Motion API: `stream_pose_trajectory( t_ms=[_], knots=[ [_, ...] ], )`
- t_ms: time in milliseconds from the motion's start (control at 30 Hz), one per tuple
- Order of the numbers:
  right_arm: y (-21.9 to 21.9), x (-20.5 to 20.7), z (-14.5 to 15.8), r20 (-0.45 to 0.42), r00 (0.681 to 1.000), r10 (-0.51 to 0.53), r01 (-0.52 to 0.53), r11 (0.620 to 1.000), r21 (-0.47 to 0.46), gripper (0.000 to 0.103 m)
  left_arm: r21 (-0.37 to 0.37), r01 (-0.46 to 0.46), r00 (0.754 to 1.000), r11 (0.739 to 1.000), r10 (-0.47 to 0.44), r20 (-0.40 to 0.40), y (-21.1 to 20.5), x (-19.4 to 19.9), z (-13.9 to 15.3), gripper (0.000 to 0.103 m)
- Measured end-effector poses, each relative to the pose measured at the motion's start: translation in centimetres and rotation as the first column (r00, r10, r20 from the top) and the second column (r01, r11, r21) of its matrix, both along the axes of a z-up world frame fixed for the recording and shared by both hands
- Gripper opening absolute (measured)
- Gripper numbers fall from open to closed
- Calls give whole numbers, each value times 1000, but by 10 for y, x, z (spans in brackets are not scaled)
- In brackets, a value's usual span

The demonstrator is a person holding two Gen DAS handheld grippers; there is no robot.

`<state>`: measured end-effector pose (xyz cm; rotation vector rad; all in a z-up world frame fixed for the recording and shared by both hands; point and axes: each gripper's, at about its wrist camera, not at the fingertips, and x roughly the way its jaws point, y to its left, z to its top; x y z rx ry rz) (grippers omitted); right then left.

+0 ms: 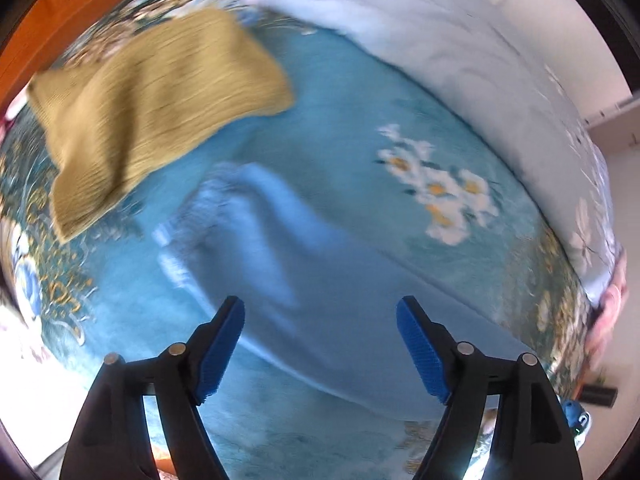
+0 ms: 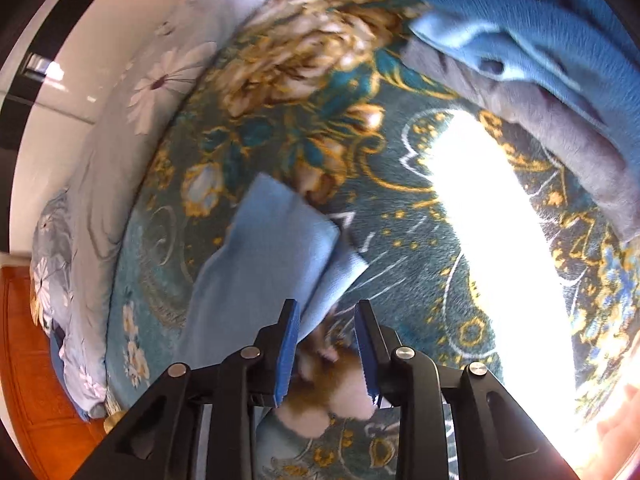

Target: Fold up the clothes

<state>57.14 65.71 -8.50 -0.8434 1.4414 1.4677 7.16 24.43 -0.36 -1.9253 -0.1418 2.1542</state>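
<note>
While hovering over a teal floral blanket [image 1: 344, 92], left gripper [image 1: 320, 344] spread wide, nothing between its blue pads. Light blue garment [image 1: 288, 256] lying blurred on the blanket below. Right gripper [image 2: 327, 344] partly apart, edge of the same garment [image 2: 272, 248] by its left pad, not pinched. Folded mustard knit [image 1: 160, 96] resting well apart. No readable writing or labels anywhere.

Under my left gripper [image 1: 320, 350] lies the folded blue cloth [image 1: 304, 280]; beyond it to the right the teal blanket [image 1: 352, 92] is bare. The mustard knit [image 1: 160, 108] blocks far left, the rumpled quilt [image 1: 460, 60] far right. Beyond my right gripper [image 2: 327, 344], a heap of clothes [image 2: 540, 60] crowds far right.
</note>
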Motion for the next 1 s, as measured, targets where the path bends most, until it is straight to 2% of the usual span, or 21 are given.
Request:
stream_pose_trajectory(
  t_ms=[200,333,367,400,433,533,633,800,1000],
  knots=[
    [13,5,-32,-55,996,-65,61,995,-81,31,18,77,997,997,-77,6,48,22,6,80],
    [14,8,-36,-80,992,-97,90,992,-85,30,21,121,993,992,-121,14,75,27,7,80],
    [14,10,-37,-89,990,-110,102,991,-87,26,23,126,992,992,-127,20,80,28,7,80],
    [14,13,-37,-95,988,-120,112,990,-90,12,26,131,991,991,-132,27,85,29,7,80],
    [14,15,-36,-99,987,-127,118,989,-93,3,29,131,991,991,-132,29,88,30,7,80],
    [17,18,-29,-109,989,-102,95,993,-67,2,37,135,990,990,-136,30,97,33,8,80],
    [23,19,-14,-60,997,-42,42,999,-10,2,41,147,989,988,-148,26,103,35,10,80],
    [32,26,-31,-23,1000,-21,20,999,-47,2,36,138,990,990,-139,23,102,38,12,80],
    [30,21,-24,-2,1000,2,-3,1000,-28,6,37,105,994,994,-106,34,96,40,10,80]
  ],
)
